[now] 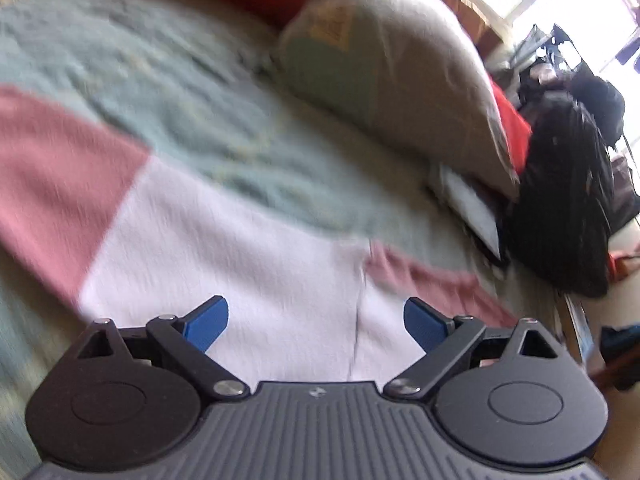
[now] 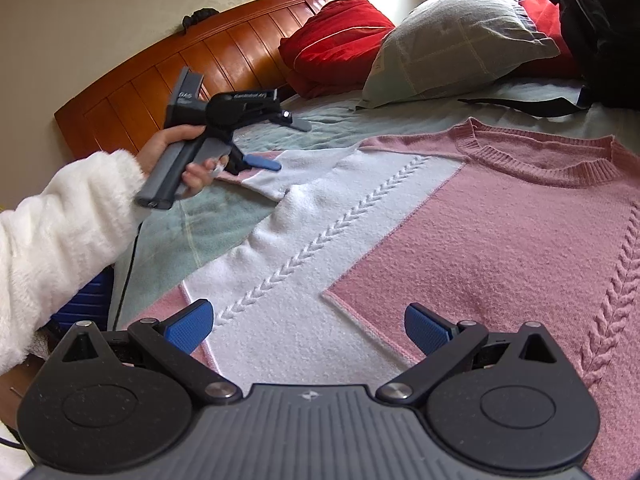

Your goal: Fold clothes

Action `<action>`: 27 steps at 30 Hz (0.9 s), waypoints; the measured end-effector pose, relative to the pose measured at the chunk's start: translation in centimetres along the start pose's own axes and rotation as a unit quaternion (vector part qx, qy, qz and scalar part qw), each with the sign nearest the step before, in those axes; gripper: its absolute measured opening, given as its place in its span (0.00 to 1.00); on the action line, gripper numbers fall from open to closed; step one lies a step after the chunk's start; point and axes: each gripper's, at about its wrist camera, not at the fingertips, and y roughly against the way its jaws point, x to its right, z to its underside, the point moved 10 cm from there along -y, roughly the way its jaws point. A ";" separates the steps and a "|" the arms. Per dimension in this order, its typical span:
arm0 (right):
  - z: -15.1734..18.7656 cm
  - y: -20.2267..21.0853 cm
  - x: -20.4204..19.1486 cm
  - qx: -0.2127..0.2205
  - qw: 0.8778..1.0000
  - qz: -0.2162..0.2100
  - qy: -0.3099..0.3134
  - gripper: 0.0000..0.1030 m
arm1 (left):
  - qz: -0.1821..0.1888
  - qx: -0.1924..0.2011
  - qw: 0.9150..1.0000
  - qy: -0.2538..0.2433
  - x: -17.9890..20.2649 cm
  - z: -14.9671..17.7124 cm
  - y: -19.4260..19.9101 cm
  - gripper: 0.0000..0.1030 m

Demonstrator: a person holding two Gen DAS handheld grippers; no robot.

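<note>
A pink and white sweater (image 2: 460, 240) lies on the bed (image 2: 224, 224), front up, its neckline toward the far pillows and its body spread flat across the near and right part of the right wrist view. On the left side, one sleeve (image 2: 276, 172) lies angled out from the shoulder over the green bedspread; it appears extended rather than folded across the body, though its end is hidden behind the left gripper. The other sleeve is out of frame. No fold line shows across the body in either view. Judgement: the garment is laid out flat and the folds, sleeves in and body over, are left to make, as far as these views reach. The left gripper (image 1: 316, 322) is released, jaws wide apart, hovering over the white panel near the sleeve and holding nothing; its view is blurred. The right gripper (image 2: 308, 328) is likewise spread and empty, above the near hem area where white meets pink. A grey pillow (image 2: 460, 40), a red cushion (image 2: 336, 40) and a black bag (image 2: 600, 32) sit at the far side, clear of the sweater.
</note>
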 end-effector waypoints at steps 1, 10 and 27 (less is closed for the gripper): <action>0.0 0.0 0.0 0.000 1.000 0.001 0.000 1.00 | -0.007 -0.006 1.000 0.000 -0.3 0.7 -0.1 0.91; -0.2 0.2 0.3 0.003 1.000 -0.001 -0.009 1.00 | -0.067 0.026 0.997 -0.021 0.3 0.4 5.6 0.91; -0.7 0.2 0.4 0.003 1.000 -0.006 -0.024 1.00 | 0.018 -0.050 0.996 -0.065 6.4 19.5 10.4 0.92</action>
